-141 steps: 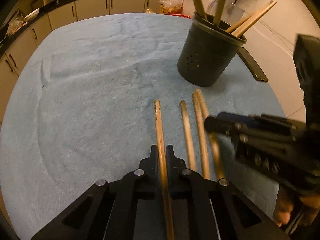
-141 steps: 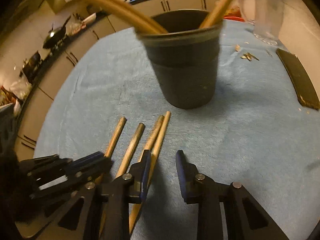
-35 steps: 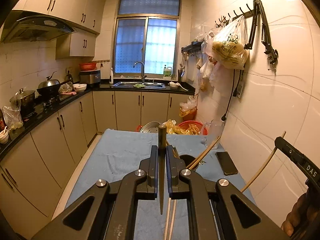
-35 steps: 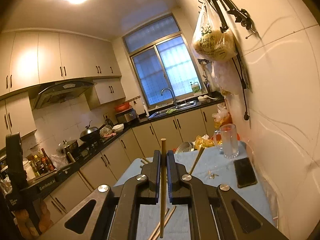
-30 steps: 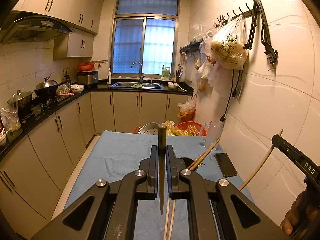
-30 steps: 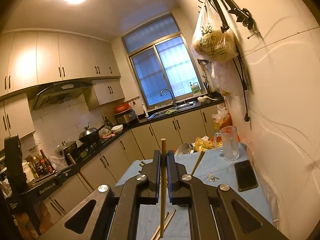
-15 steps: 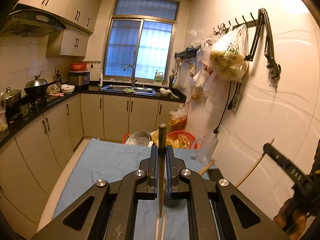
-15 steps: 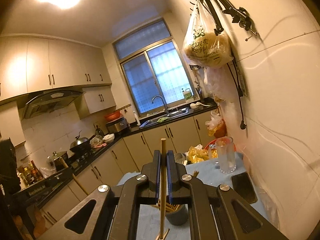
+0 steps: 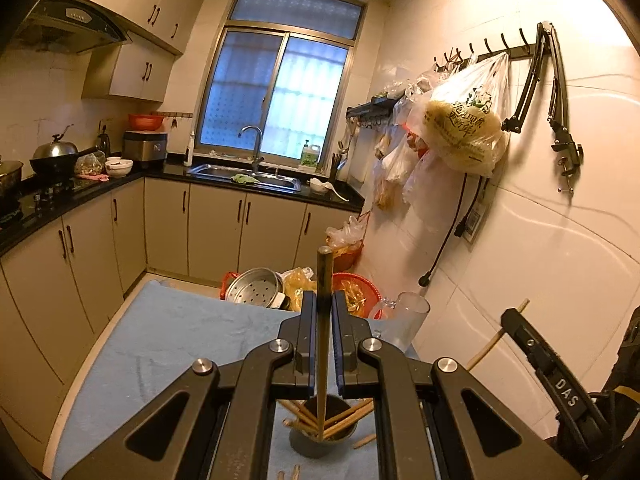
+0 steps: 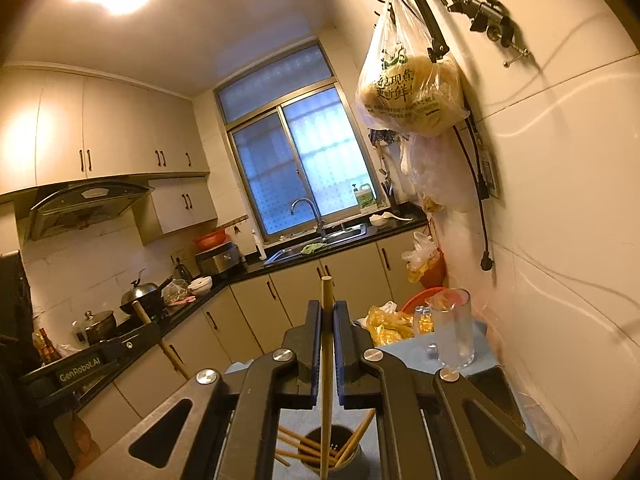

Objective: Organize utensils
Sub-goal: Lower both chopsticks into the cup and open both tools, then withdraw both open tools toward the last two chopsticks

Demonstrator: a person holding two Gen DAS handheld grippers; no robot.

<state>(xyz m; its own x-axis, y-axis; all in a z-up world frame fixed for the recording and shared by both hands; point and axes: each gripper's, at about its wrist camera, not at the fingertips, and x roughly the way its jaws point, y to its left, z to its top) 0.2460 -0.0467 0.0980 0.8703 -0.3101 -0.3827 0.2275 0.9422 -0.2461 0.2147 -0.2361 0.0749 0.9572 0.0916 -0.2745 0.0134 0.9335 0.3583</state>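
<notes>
Bottom centre of the left wrist view, the left tongs [image 9: 324, 344] are clamped tight on a chopstick [image 9: 323, 320] standing upright, its lower end dipping towards the mouth of the dark holder [image 9: 320, 446] at the bottom edge. Same story in the right wrist view: the right tongs [image 10: 327, 350] are pinched hard on a paler chopstick [image 10: 326, 344], and its tip hangs over that holder [image 10: 348, 462], low in the frame, among sticks already fanned out inside.

Both loads look lined up over the cup, so the job now, I'd say, is a clean drop. Keep each stick vertical, lower until the tip is well inside the rim, then let go, one side at a time so the two tongs don't crowd each other. The leaning sticks in the cup could deflect a tip, so aim for the open middle.

Just past the holder, a few loose sticks [image 9: 362, 441] lie on the blue desk [image 9: 168, 332]; those likely come next. Further back, towards mid-right, a glass mug [image 10: 454, 332] stands near the desk's far edge, well clear of the drop.
</notes>
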